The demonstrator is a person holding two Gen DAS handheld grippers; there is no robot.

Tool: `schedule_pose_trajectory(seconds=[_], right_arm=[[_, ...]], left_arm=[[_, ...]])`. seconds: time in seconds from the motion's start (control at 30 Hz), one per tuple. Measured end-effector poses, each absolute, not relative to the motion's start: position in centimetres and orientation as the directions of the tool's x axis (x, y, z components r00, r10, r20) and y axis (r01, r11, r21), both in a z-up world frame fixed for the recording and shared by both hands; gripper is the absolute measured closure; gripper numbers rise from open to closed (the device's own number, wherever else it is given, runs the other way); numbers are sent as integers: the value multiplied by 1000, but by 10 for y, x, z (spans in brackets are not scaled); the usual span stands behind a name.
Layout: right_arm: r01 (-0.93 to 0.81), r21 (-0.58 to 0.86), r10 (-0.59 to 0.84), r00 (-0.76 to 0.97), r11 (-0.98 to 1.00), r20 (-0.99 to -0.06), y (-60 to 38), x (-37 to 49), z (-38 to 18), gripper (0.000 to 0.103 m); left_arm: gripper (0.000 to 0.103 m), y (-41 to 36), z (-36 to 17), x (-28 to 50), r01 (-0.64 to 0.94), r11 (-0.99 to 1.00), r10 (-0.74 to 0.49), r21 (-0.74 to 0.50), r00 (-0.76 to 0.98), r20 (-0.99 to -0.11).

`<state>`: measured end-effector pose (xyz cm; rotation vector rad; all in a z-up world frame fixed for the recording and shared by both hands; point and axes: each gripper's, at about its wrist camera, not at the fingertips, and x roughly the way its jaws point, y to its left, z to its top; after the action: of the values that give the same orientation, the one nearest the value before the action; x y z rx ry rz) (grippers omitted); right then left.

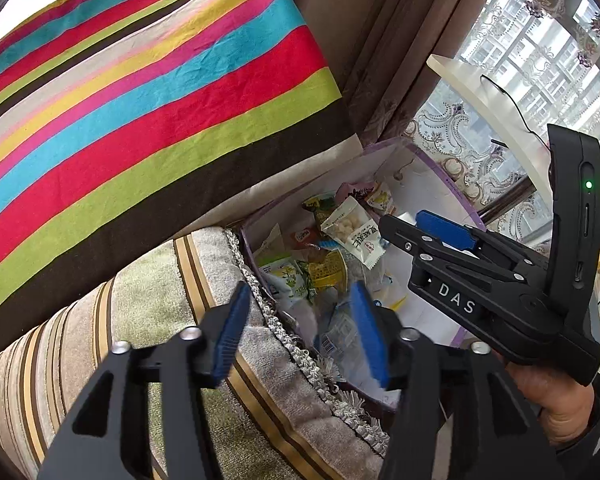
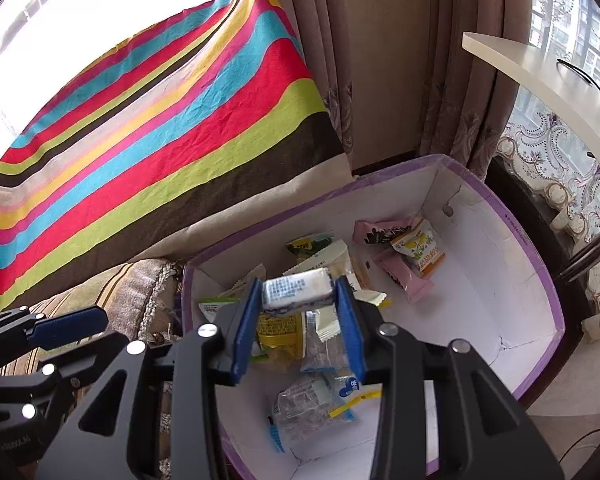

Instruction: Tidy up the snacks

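Note:
A purple-rimmed white box [image 2: 540,280] holds several snack packets, among them pink ones [image 2: 380,232] and a yellow one [image 2: 278,330]. My right gripper [image 2: 298,294] is shut on a small white wrapped snack [image 2: 296,290] and holds it above the box. In the left wrist view the box [image 1: 452,196] lies ahead with a white packet [image 1: 356,232] on top. My left gripper [image 1: 300,320] is open and empty above the sofa edge beside the box. The right gripper [image 1: 452,232] shows at the right of that view.
A striped cushion [image 1: 140,120] leans on the sofa [image 1: 160,300] left of the box. Brown curtains [image 2: 400,60] hang behind. A white shelf [image 2: 540,76] with a black cable juts out at the right, by the window.

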<state>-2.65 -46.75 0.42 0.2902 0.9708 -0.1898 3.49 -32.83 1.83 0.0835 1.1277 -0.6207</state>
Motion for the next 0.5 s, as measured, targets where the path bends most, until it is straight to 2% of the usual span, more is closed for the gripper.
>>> schedule_pose_trajectory(seconds=[0.13,0.3,0.5], right_arm=[[283,169,-16,551,944,-834,-463,-36,4,49],[293,186,-4,545,938,-839,-464,-54,3,46],[303,181,-13,543,936,-840,-466,-70,4,46]], left_arm=[[25,-326,18,30,485,854,-365,-186,306,-879],[16,-320,14,13,458,878,-309,-140,318,-897],[15,-326,7,6,462,883,-264,-87,336,-904]])
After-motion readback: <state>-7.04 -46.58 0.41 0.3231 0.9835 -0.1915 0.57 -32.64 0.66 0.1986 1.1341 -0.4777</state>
